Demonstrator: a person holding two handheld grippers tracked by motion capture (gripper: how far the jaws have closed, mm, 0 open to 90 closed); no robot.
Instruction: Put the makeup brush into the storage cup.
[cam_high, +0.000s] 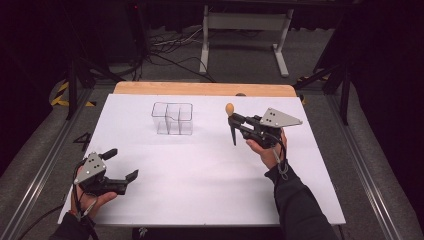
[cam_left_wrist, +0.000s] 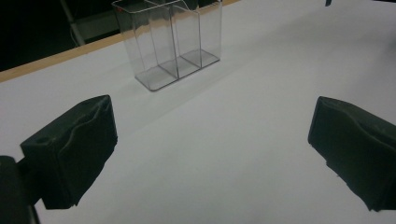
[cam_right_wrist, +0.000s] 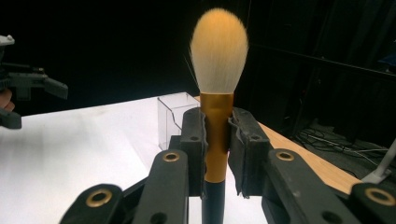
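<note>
Table (cam_high: 210, 89): wooden top, its bare edge showing along the far side.
Cover (cam_high: 200, 185): a white sheet spreads over nearly the whole top, smooth and flat.
Organiser (cam_high: 173, 119): clear plastic, several compartments, standing upright on the sheet toward the far side, left of centre.

The place looks like a lab or recording studio. Black curtains (cam_high: 60, 35) close off a dark room, loose cables (cam_high: 170, 47) trail over grey carpet (cam_high: 320, 55), and a white-legged desk frame (cam_high: 245, 30) stands beyond the white-covered tabletop (cam_high: 200, 170), flanked by metal rails (cam_high: 37, 165).
</note>
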